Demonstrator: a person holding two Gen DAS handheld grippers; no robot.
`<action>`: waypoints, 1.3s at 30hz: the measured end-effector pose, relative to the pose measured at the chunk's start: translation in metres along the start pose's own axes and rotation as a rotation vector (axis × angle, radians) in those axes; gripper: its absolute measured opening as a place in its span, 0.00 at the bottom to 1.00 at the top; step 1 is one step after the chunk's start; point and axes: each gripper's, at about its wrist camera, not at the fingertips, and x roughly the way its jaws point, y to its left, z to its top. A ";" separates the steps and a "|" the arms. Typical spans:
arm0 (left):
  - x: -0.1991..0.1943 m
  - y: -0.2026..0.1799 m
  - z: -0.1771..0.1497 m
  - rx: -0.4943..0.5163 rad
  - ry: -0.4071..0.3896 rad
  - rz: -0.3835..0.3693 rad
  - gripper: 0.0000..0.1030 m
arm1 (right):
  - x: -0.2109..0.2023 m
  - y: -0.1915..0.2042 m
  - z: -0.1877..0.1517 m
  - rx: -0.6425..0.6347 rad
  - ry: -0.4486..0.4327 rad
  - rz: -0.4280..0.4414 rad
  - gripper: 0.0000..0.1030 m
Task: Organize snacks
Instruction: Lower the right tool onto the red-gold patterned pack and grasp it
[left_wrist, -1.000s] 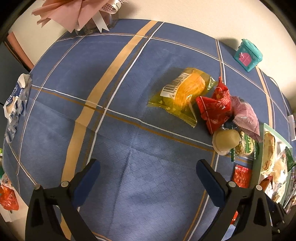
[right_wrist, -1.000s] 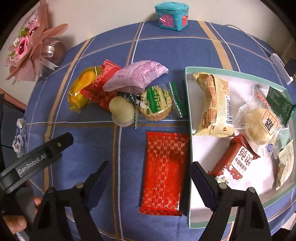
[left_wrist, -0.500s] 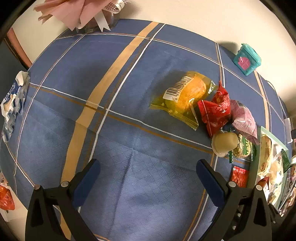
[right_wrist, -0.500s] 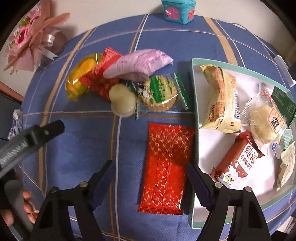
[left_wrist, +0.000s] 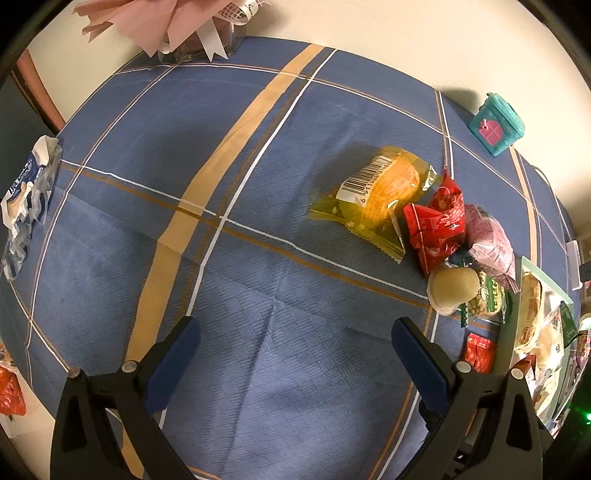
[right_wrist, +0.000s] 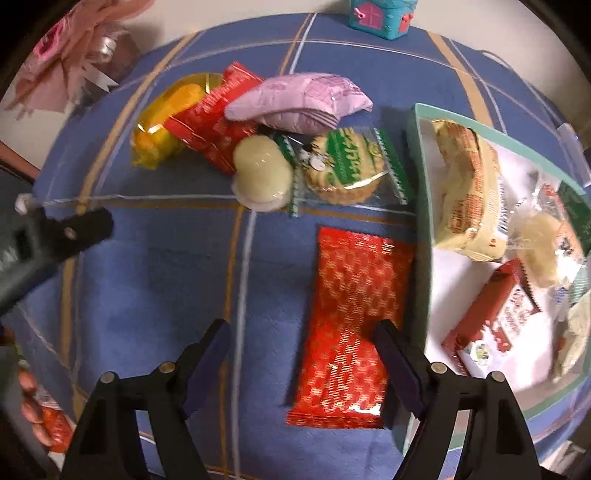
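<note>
My right gripper (right_wrist: 301, 339) points down, open, over a flat red packet with gold print (right_wrist: 351, 314). The packet lies on the blue cloth beside the mint-rimmed tray (right_wrist: 419, 155), and its near end lies partly between my fingers, untouched. The tray holds several wrapped snacks. Behind the packet lies a cluster: a green-wrapped biscuit (right_wrist: 347, 170), a pale round sweet (right_wrist: 262, 173), a lilac pack (right_wrist: 299, 99), a red pack (right_wrist: 218, 118) and a yellow pack (right_wrist: 166, 122). My left gripper (left_wrist: 295, 339) hangs open over bare cloth, the yellow pack (left_wrist: 376, 192) ahead to its right.
A teal toy house (right_wrist: 378, 16) stands at the far table edge. A pink bouquet (left_wrist: 177, 22) sits at the far left corner. A blue-white wrapper (left_wrist: 27, 195) lies at the left edge. A hand (right_wrist: 31, 410) shows at lower left in the right wrist view.
My right gripper has come lower and nearer the red gold-printed packet, which now reaches between its fingers. The left gripper has stayed where it was.
</note>
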 end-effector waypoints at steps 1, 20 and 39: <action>0.000 -0.001 0.000 0.001 -0.001 0.001 1.00 | -0.001 0.000 0.003 0.007 -0.003 0.027 0.80; -0.001 -0.002 -0.001 0.006 -0.004 0.003 1.00 | -0.015 -0.018 -0.006 -0.016 0.021 -0.101 0.81; 0.000 -0.003 -0.001 -0.002 0.001 0.006 1.00 | -0.014 -0.004 0.005 -0.014 -0.012 0.098 0.82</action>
